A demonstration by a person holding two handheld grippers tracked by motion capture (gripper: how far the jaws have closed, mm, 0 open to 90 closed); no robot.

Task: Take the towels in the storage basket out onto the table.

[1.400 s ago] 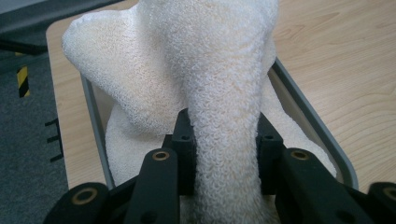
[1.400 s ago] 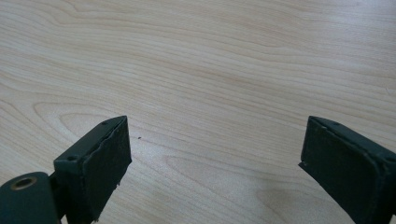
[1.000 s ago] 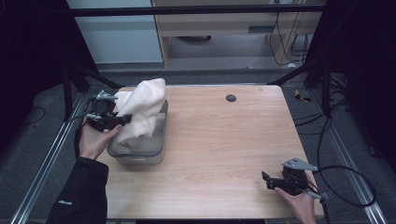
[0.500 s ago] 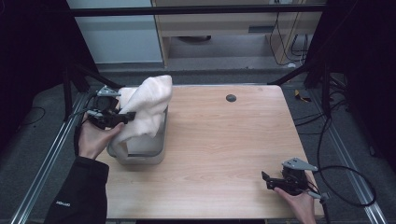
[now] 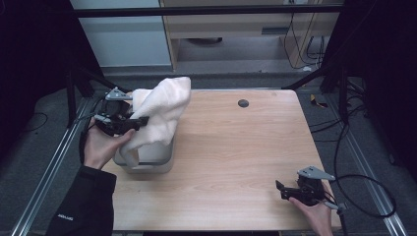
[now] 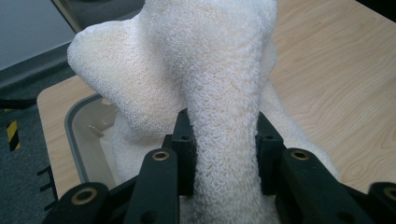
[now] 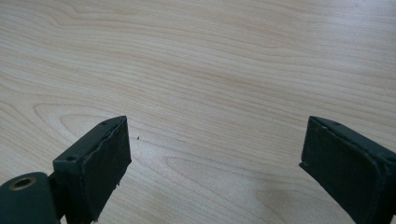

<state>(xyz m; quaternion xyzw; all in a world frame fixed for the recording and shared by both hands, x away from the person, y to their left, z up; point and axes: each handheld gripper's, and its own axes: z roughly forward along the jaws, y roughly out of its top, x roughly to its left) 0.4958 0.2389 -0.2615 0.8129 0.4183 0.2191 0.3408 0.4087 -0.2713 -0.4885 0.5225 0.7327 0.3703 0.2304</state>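
Desk (image 5: 236, 162) carries a grey bin (image 5: 147, 160) at 9 o'clock; the white towel (image 5: 162, 110) bunches above it, likely mid-lift, clamped in the left hand-held gripper (image 5: 129, 123). Right hand-held gripper (image 5: 285, 189) idles at 5 o'clock, probably waiting. Its gripper view shows jaws apart over bare wood; the left gripper view shows a towel fold pinched between its jaws.

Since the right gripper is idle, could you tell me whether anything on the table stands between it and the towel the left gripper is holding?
Nothing visible does. Bare table lies between the open right gripper and the white towel, which the left gripper pinches above the grey bin. The small dark disc sits far off that line.
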